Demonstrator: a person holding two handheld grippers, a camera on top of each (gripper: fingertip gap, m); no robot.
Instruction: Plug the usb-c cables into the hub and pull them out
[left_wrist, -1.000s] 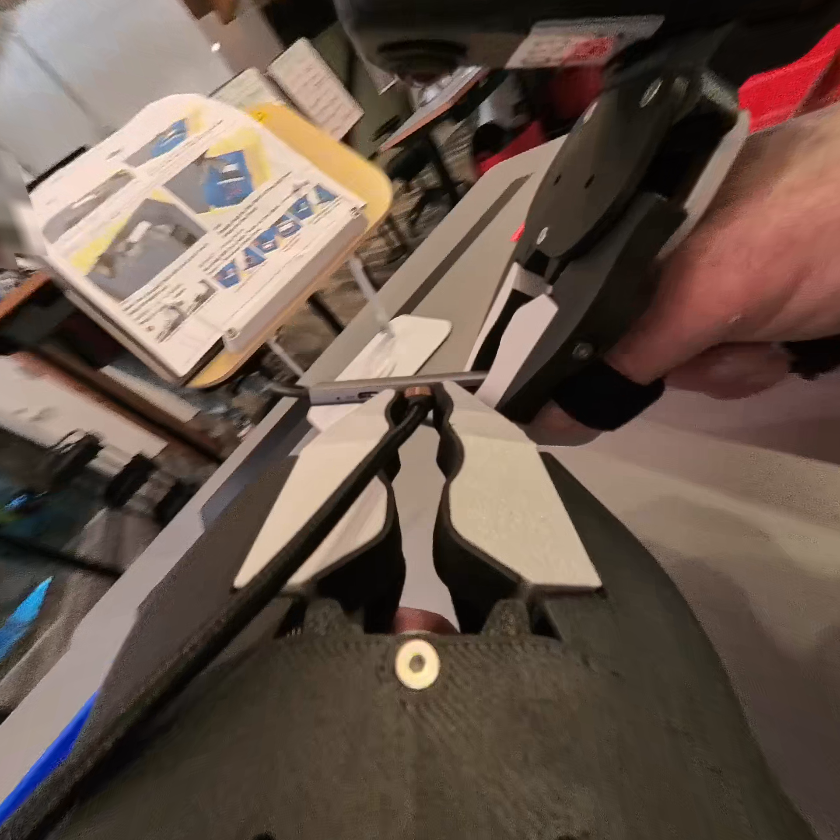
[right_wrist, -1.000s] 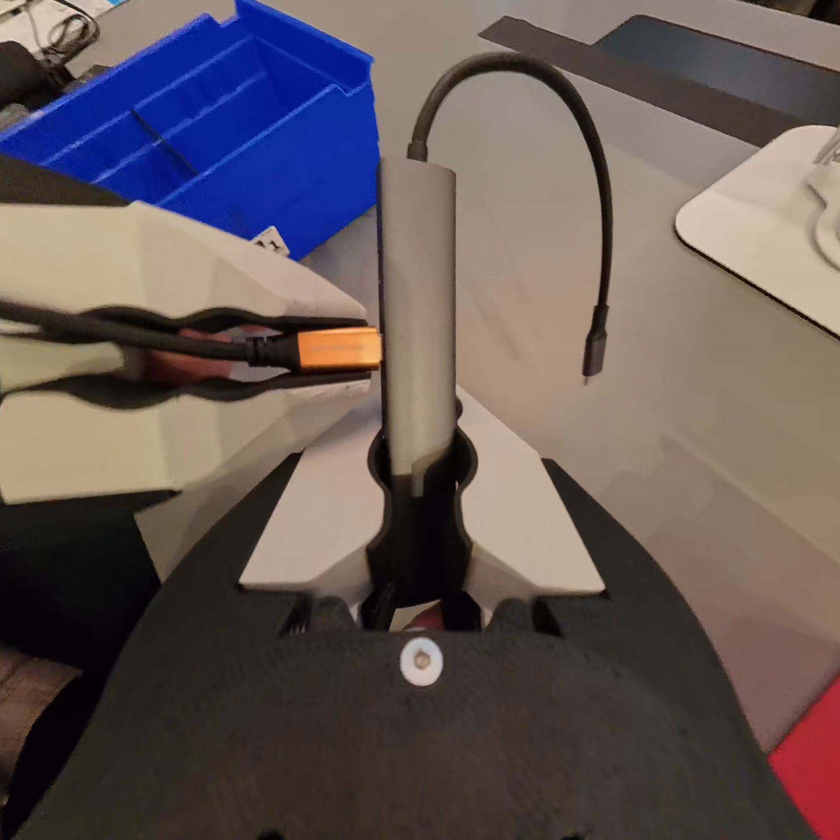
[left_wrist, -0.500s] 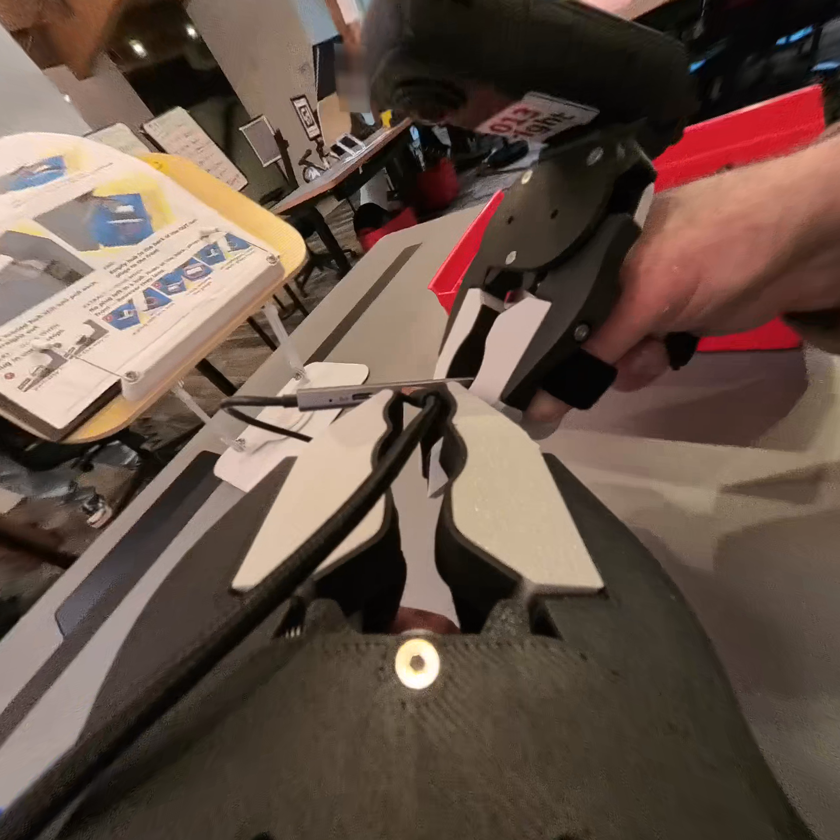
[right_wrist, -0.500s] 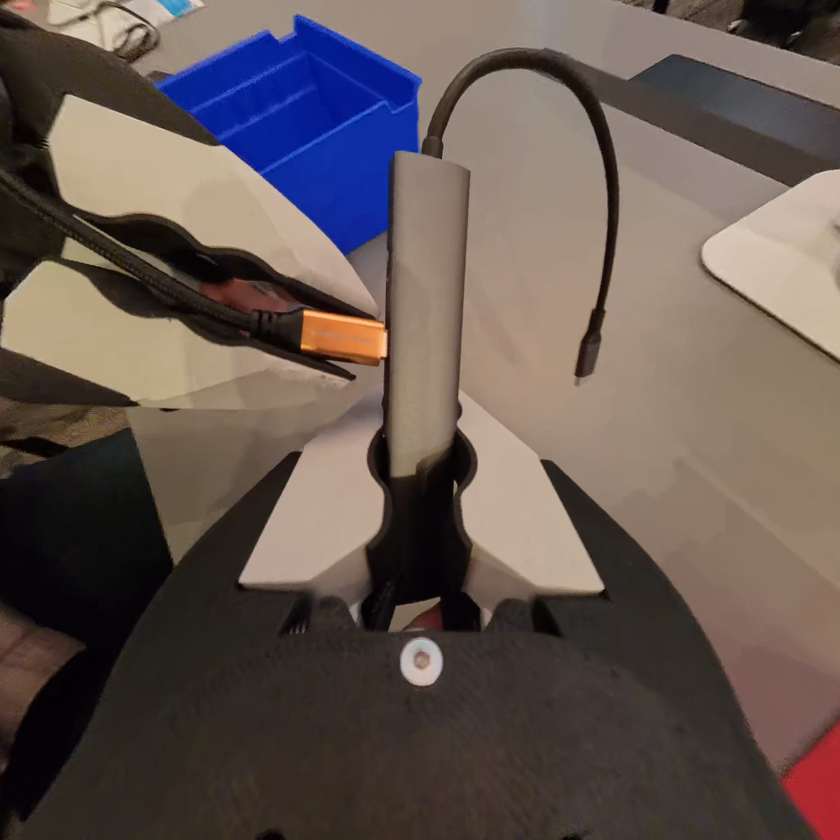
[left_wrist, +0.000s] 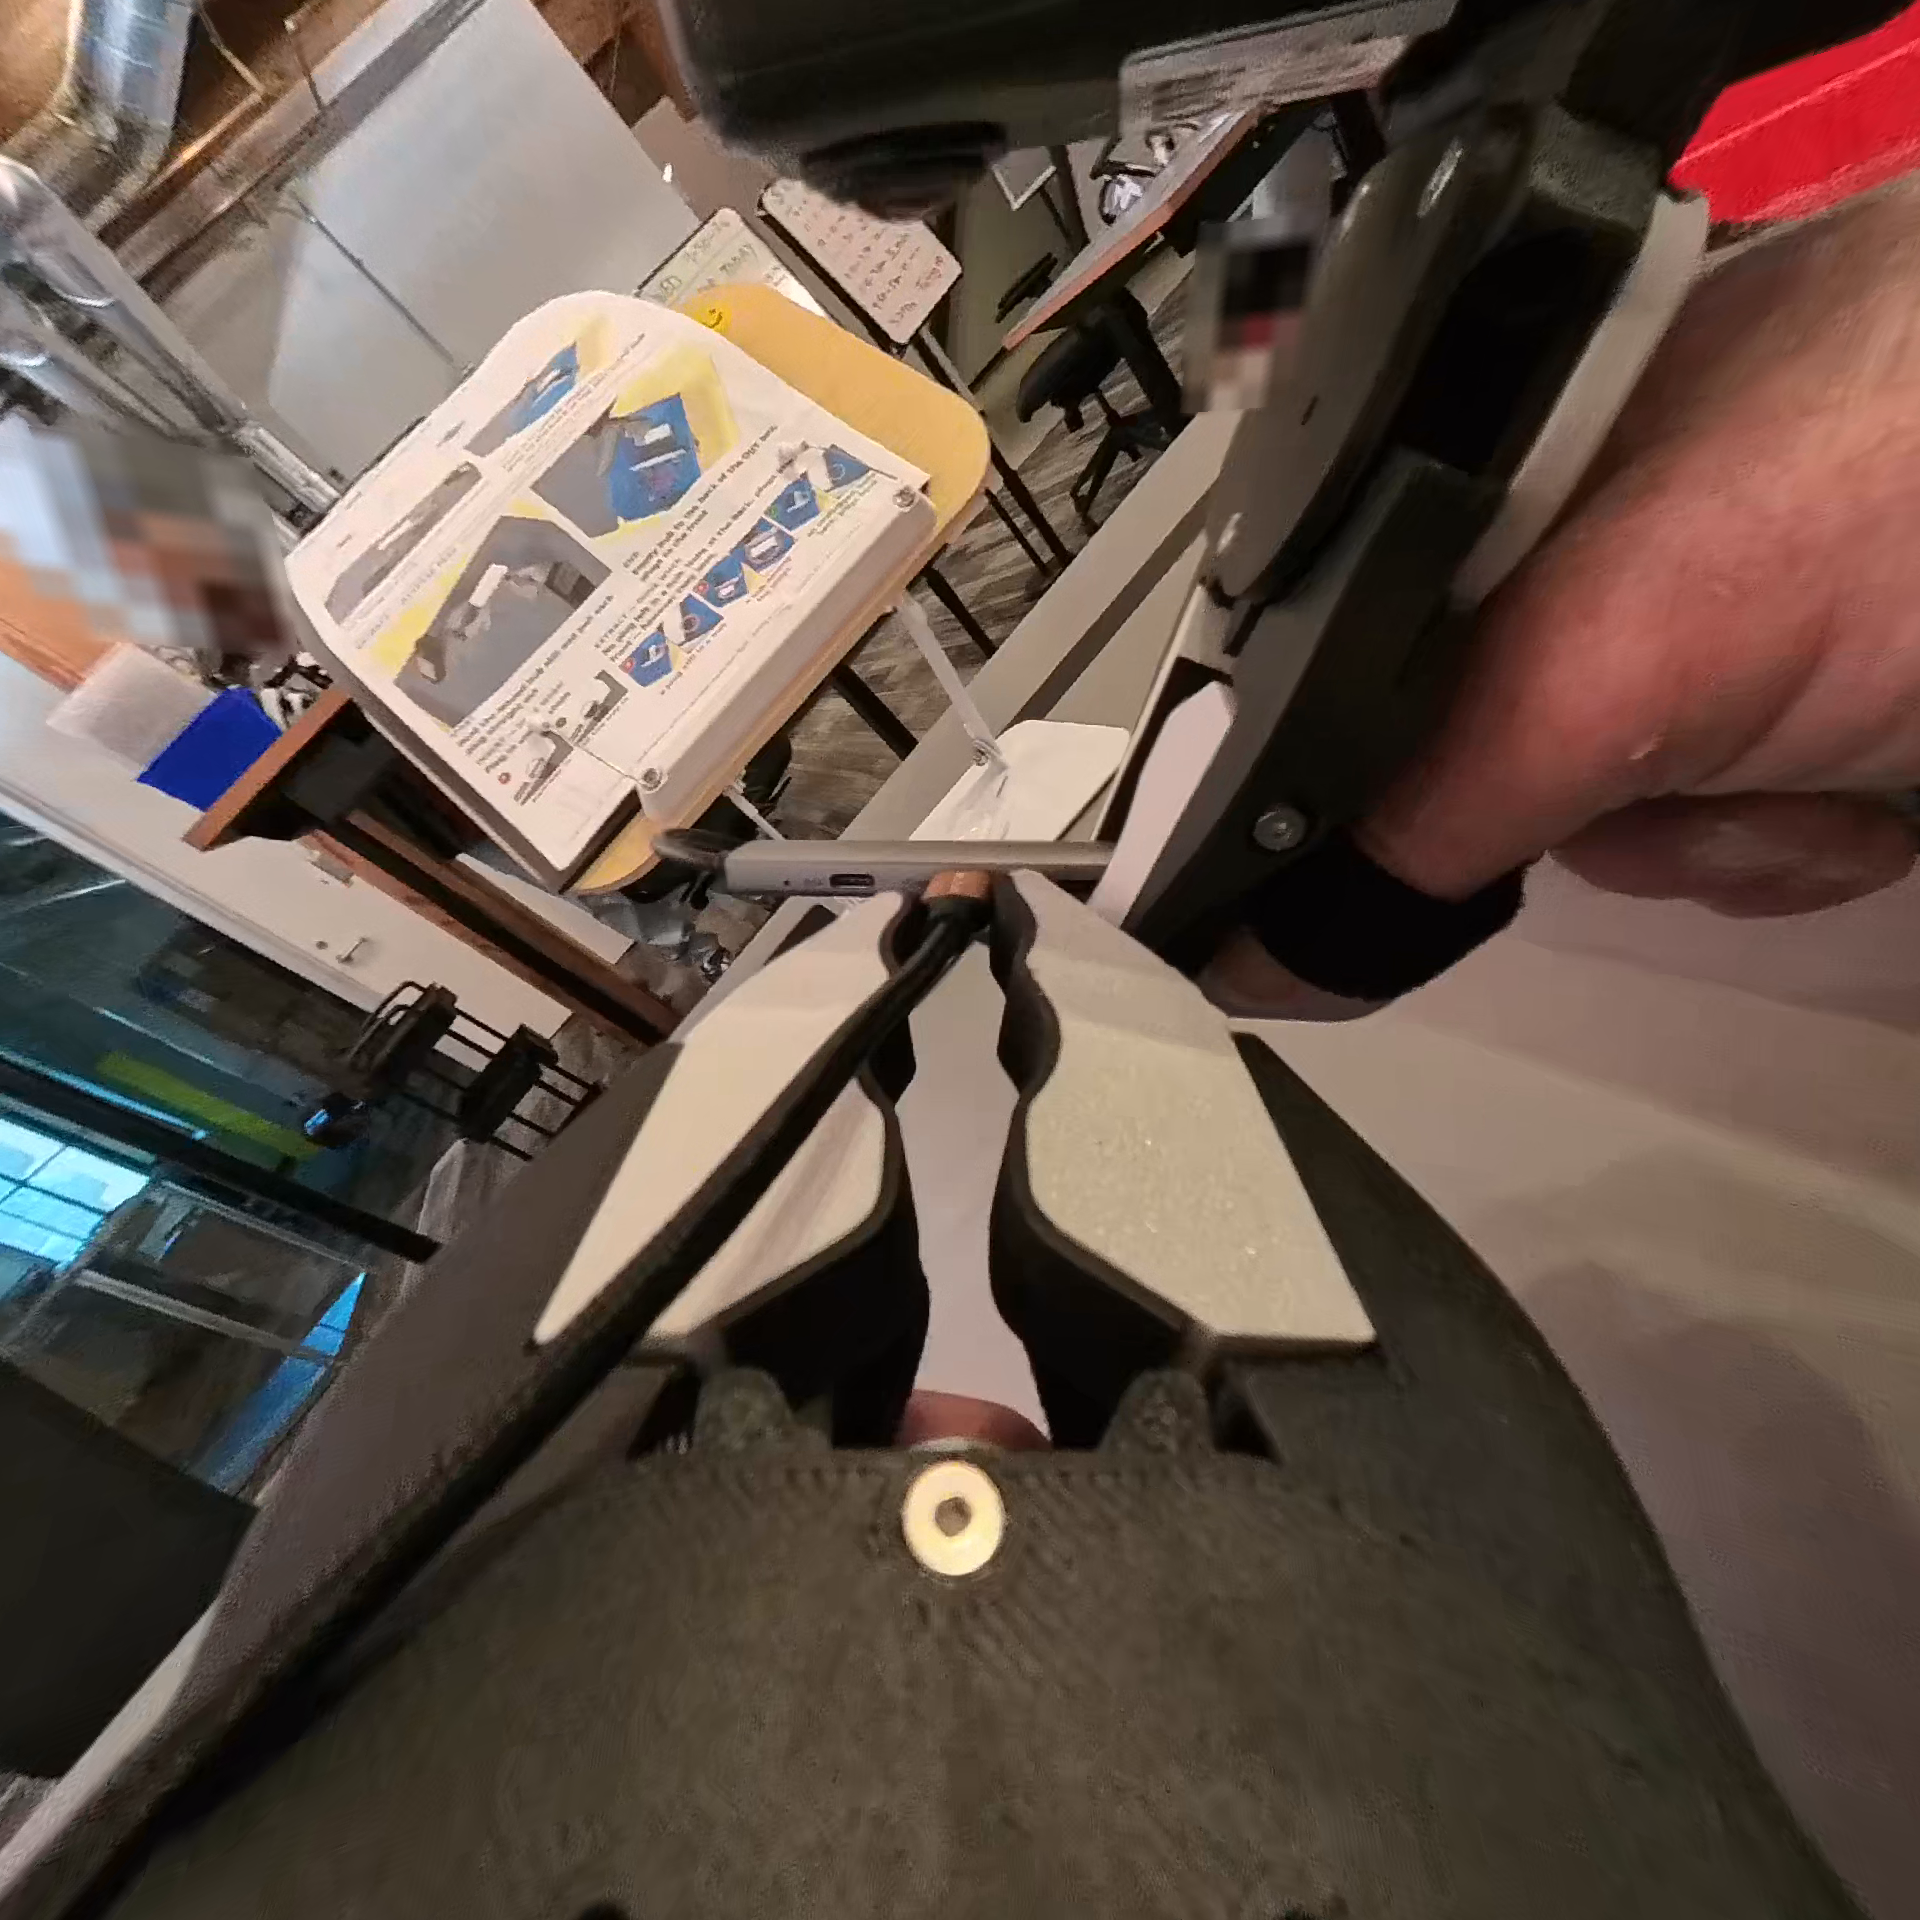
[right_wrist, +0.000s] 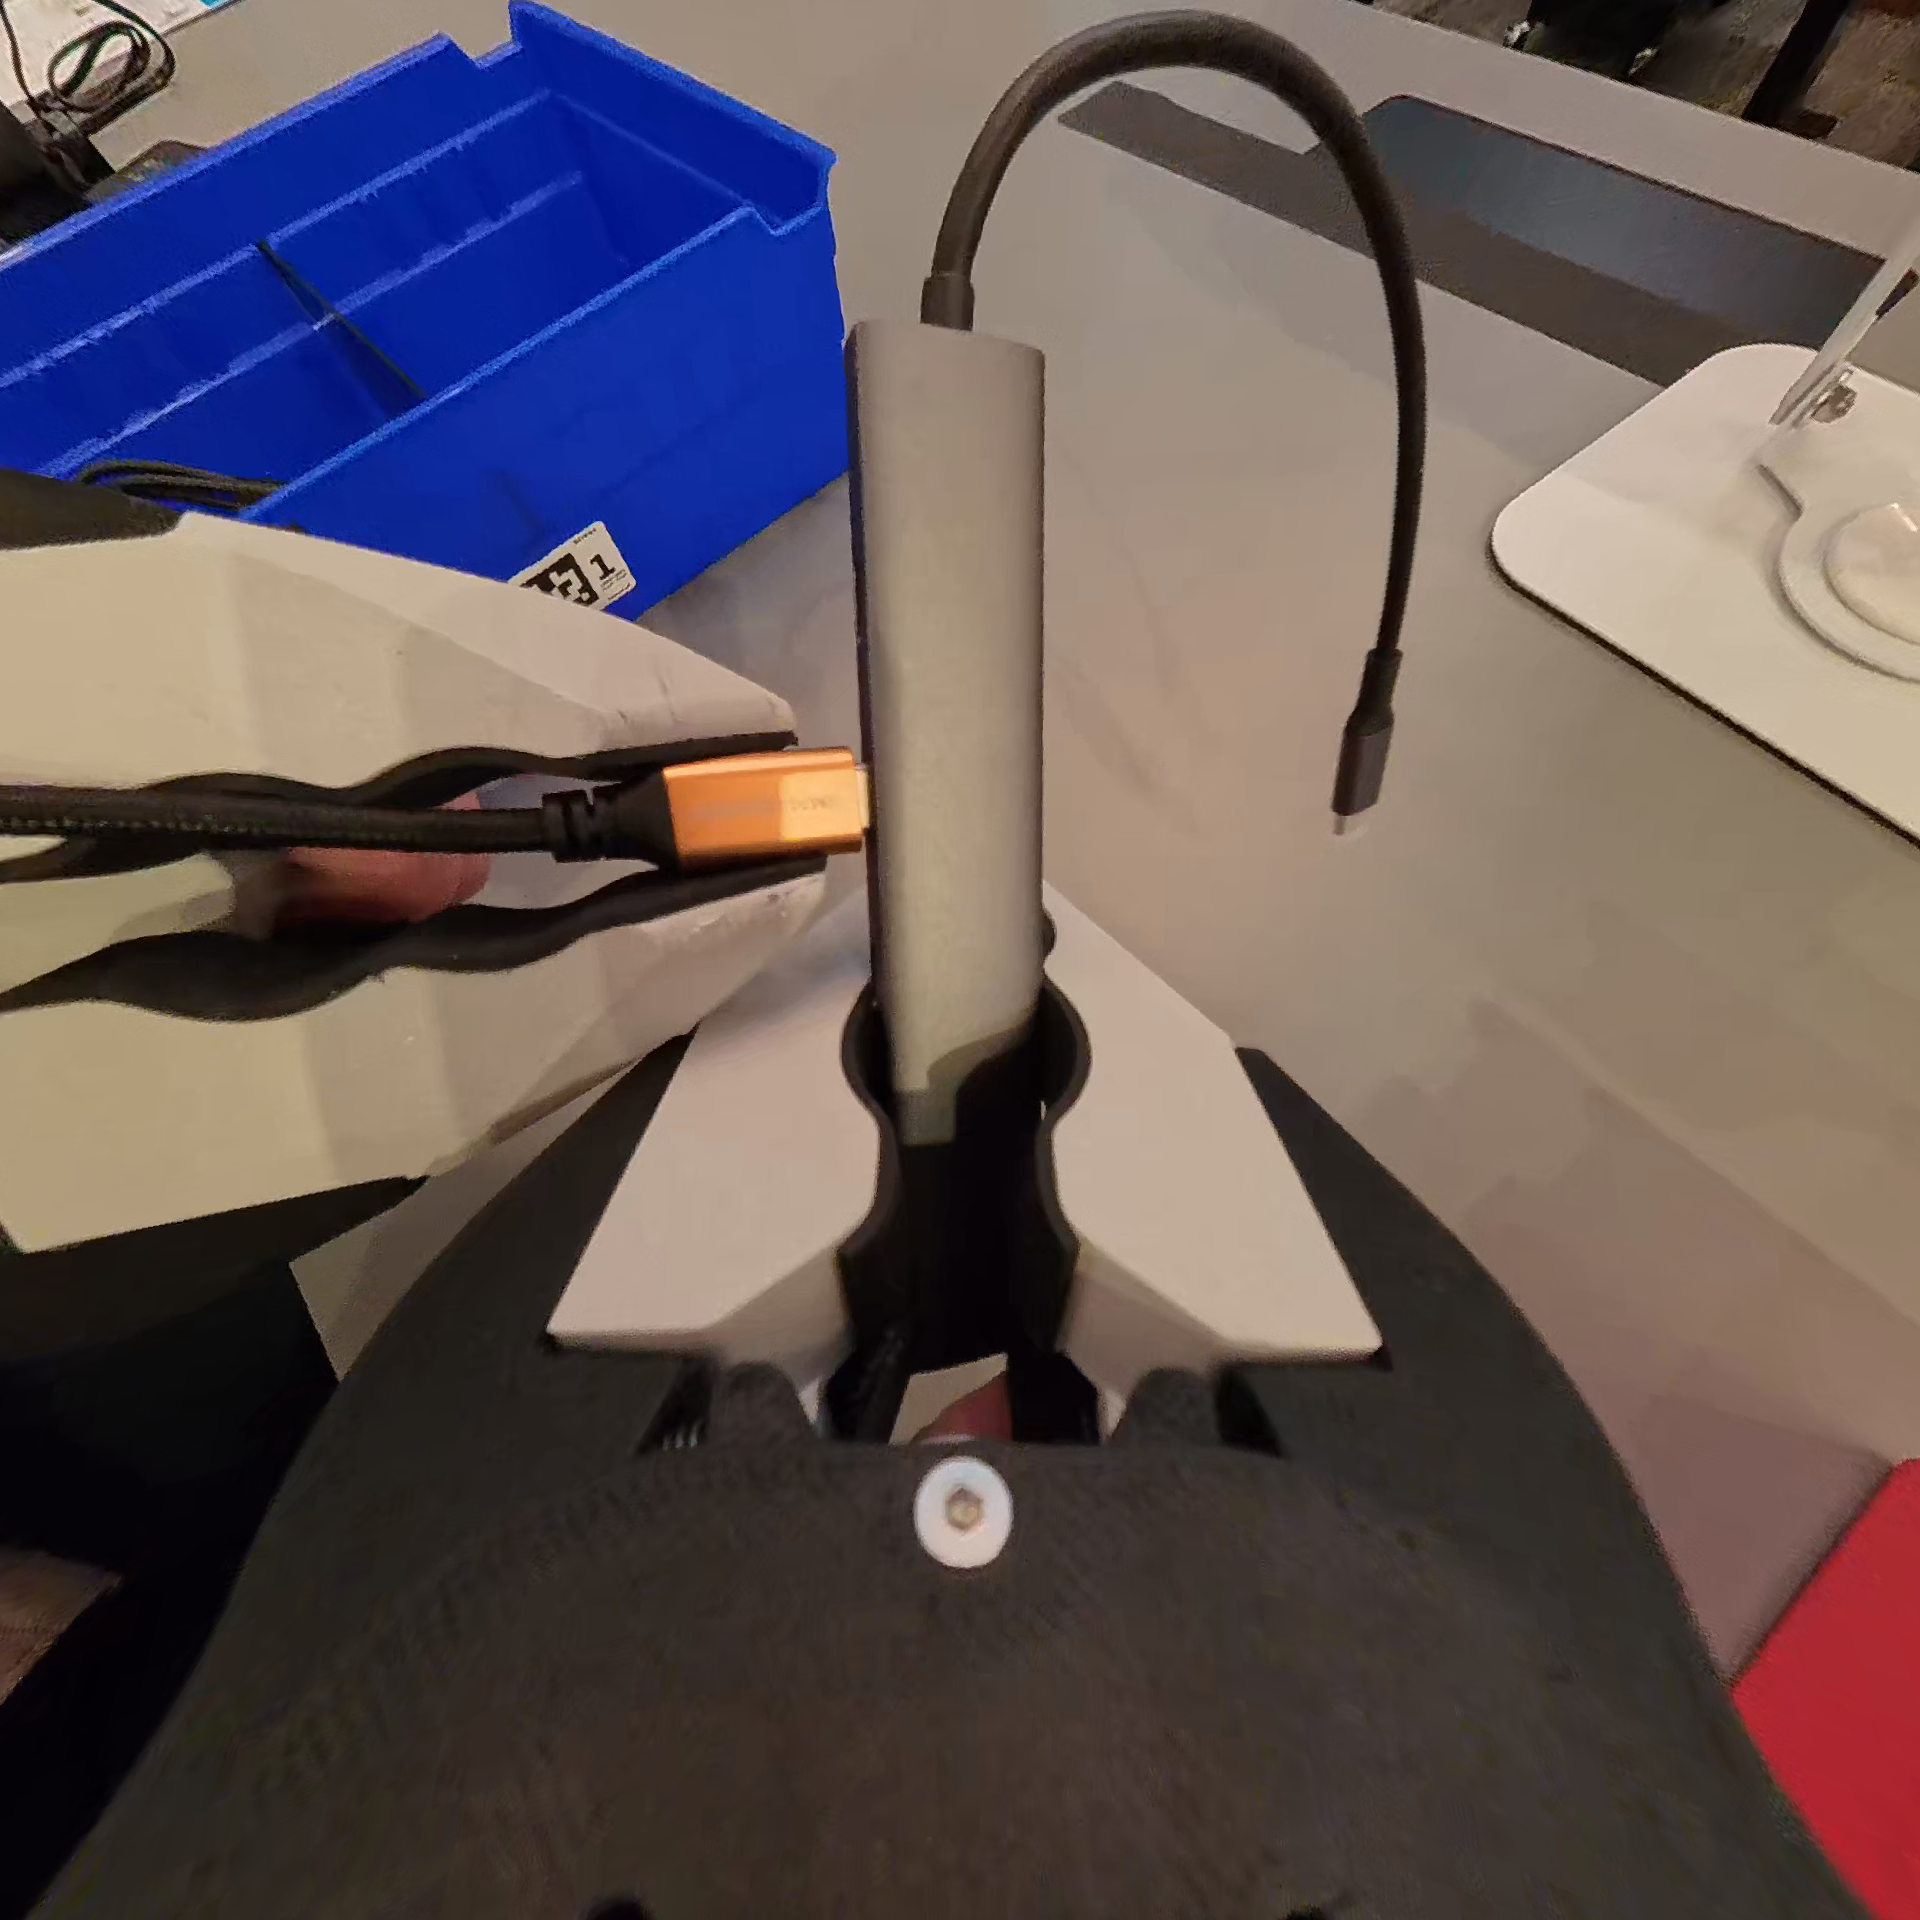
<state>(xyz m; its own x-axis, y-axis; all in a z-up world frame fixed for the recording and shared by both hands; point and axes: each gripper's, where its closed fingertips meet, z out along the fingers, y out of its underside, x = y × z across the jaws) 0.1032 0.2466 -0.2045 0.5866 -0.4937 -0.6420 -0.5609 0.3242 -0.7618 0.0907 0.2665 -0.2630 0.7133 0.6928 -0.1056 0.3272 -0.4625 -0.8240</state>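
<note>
Gripping a black braided cable by its smooth orange metal plug (right_wrist: 769, 808), the left gripper (right_wrist: 800, 810) reaches in from the left, jaws narrowed on it, the plug's tip touching the side of the hub (right_wrist: 951, 665). That slim, matte grey bar stands clamped in the right gripper (right_wrist: 961, 1081), its rubbery black tail cable (right_wrist: 1382, 343) arching rightward above the grey table (right_wrist: 1247, 644), ending free in the air.

Office-lab: desks (left_wrist: 1101, 281), whiteboard (left_wrist: 883, 270), office chair (left_wrist: 1091, 405).
</note>
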